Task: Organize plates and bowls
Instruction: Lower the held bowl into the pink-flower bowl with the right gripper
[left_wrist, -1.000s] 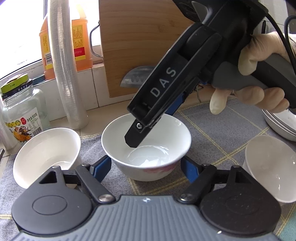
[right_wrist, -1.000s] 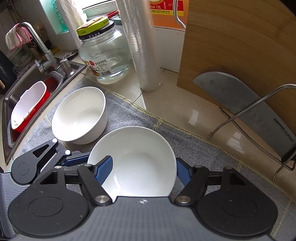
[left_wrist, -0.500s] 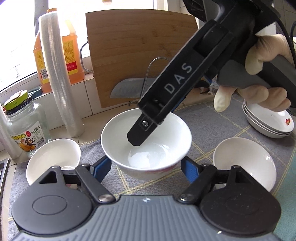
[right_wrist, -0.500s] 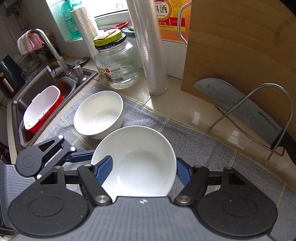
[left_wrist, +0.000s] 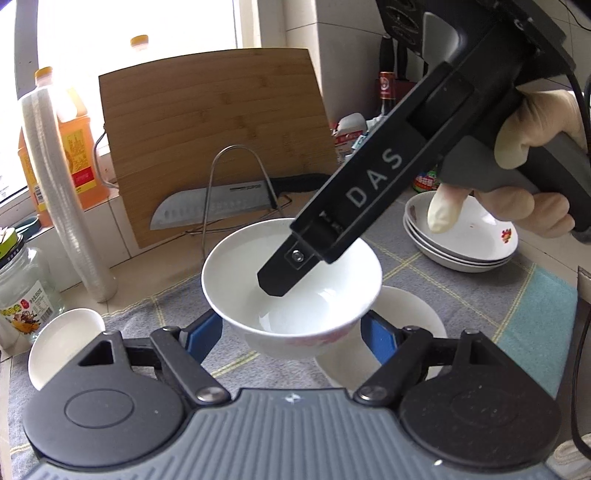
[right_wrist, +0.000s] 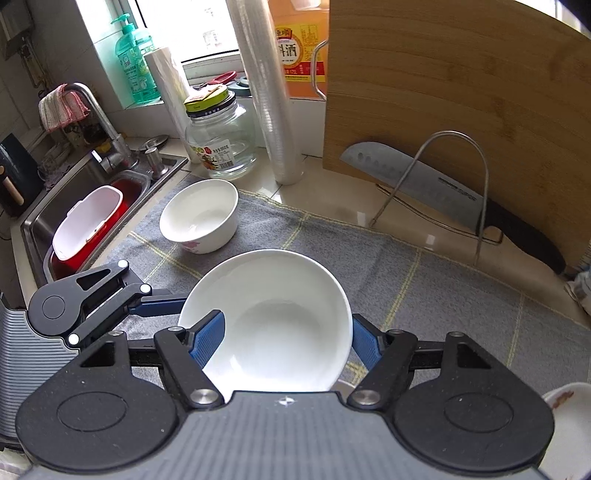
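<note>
While the left wrist view looks down over the grey cloth (left_wrist: 461, 295) on the tabletop, the left gripper (left_wrist: 291, 328) has its blue fingers (left_wrist: 201, 332) clamped on the sides of a white bowl (left_wrist: 229, 273) held clear above the cloth. A finger of the right gripper (left_wrist: 284, 275) dips inside that bowl, gripped by a gloved hand (left_wrist: 524, 177). A second bowl (left_wrist: 410, 314) sits directly beneath, a third bowl (left_wrist: 62, 336) lies at far left, and stacked plates (left_wrist: 476, 240) rest at right.

In the right wrist view, the right gripper (right_wrist: 288, 332) grasps the same bowl, one blue finger (right_wrist: 208, 332) inside the rim and the other outside. The third bowl stands upright on the cloth near the sink (right_wrist: 40, 218).
</note>
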